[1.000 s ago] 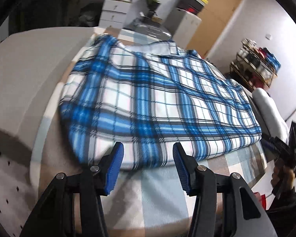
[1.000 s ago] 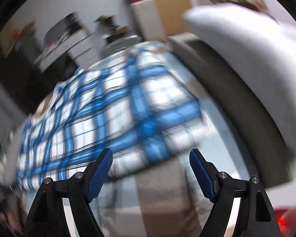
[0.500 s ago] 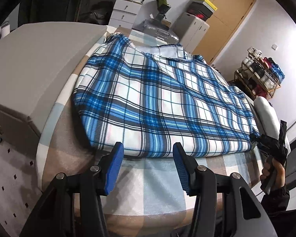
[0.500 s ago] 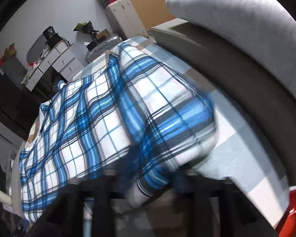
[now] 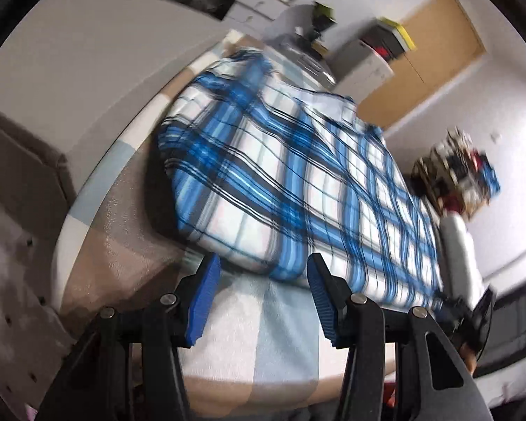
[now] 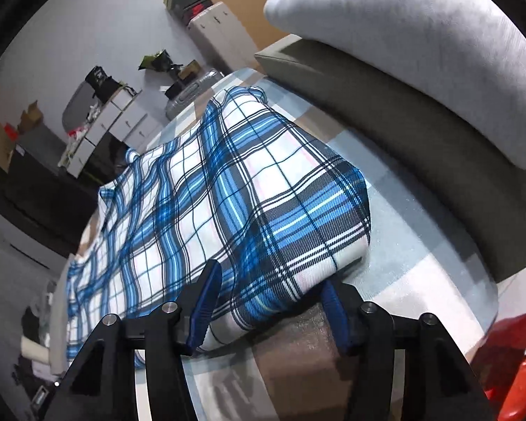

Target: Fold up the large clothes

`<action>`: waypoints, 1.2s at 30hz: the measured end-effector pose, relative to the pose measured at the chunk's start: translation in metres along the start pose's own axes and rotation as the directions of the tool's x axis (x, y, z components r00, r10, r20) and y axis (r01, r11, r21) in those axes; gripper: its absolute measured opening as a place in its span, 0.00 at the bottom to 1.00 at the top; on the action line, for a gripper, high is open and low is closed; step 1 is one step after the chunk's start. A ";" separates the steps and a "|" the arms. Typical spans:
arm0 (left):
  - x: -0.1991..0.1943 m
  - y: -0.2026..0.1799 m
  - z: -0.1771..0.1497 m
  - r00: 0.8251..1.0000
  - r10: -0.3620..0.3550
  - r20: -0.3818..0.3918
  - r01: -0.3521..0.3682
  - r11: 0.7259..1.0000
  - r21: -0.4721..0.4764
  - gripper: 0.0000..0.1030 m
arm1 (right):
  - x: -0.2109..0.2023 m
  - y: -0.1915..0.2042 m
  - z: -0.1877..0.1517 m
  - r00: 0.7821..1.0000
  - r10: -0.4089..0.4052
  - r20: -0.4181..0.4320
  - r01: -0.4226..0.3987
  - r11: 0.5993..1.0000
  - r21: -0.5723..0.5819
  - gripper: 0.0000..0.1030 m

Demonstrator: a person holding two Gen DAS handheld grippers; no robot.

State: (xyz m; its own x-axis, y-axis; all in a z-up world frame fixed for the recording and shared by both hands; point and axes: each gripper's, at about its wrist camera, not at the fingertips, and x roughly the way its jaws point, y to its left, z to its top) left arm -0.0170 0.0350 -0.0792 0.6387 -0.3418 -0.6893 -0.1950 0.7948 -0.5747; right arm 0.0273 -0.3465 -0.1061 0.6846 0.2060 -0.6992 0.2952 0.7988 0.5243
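Observation:
A blue, white and black plaid shirt point(image 5: 298, 189) lies folded on a checked blue, white and brown cloth surface point(image 5: 263, 333). My left gripper point(image 5: 261, 280) is open, its blue pads either side of the shirt's near folded edge, just short of it. In the right wrist view the shirt point(image 6: 228, 203) fills the middle. My right gripper point(image 6: 270, 291) is open with the shirt's near corner bulging between its jaws; the right pad point(image 6: 333, 301) is partly hidden under the cloth. The right gripper also shows in the left wrist view point(image 5: 473, 315) at the shirt's far corner.
A grey sofa arm point(image 5: 70, 80) runs along the left of the surface. A grey cushion point(image 6: 420, 35) and sofa back point(image 6: 420, 161) run along the right. White drawers point(image 6: 122, 122), a suitcase point(image 6: 189, 94), a cabinet point(image 6: 217, 38) and a wooden door point(image 5: 431, 59) stand behind. A red object point(image 6: 512, 361) sits at lower right.
My left gripper has moved closer to the shirt's near edge and tilted. My right gripper has steadied with the shirt corner between its open jaws; the shirt's edge has lifted and bunched.

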 end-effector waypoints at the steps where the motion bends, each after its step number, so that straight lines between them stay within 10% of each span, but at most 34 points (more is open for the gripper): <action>1: 0.004 0.003 0.002 1.000 0.011 0.000 -0.011 0.999 -0.031 0.44 | 0.000 0.000 0.002 1.000 0.004 0.008 -0.004 1.000 0.005 0.56; 7: 0.020 0.001 0.016 0.994 0.058 0.089 -0.049 0.994 -0.096 0.40 | 0.013 0.009 0.014 0.999 -0.008 0.039 0.007 1.000 0.028 0.56; 9: 0.027 -0.008 0.020 0.988 0.107 0.108 -0.100 0.993 -0.067 0.14 | 0.018 0.014 0.018 0.998 -0.028 0.050 0.026 0.999 0.034 0.56; 13: 0.027 -0.017 0.024 0.980 0.133 0.148 -0.136 0.991 0.008 0.07 | 0.025 0.021 0.018 0.999 -0.031 0.033 0.032 0.999 -0.009 0.12; 21: 0.000 0.002 0.004 0.974 0.170 0.153 -0.181 0.982 0.061 0.06 | -0.008 0.015 -0.019 1.000 -0.015 0.020 0.017 0.998 -0.061 0.08; 29: -0.007 0.001 0.003 0.976 0.181 0.124 -0.194 0.976 0.099 0.18 | -0.023 -0.001 -0.018 0.999 -0.045 -0.009 0.045 0.999 -0.001 0.43; 33: -0.022 0.005 0.005 0.974 0.166 0.154 -0.177 0.982 0.062 0.42 | -0.054 -0.008 -0.013 0.990 -0.089 0.112 0.087 0.996 0.029 0.58; 36: -0.028 0.007 0.005 0.969 0.166 0.182 -0.181 0.981 0.067 0.42 | -0.073 0.008 -0.010 0.977 -0.106 0.187 0.114 0.993 -0.036 0.60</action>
State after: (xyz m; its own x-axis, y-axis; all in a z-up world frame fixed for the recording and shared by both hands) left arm -0.0323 0.0530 -0.0619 0.7219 -0.1078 -0.6835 -0.2570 0.8754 -0.4095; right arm -0.0271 -0.3496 -0.0559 0.7619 0.0111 -0.6476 0.3475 0.8368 0.4232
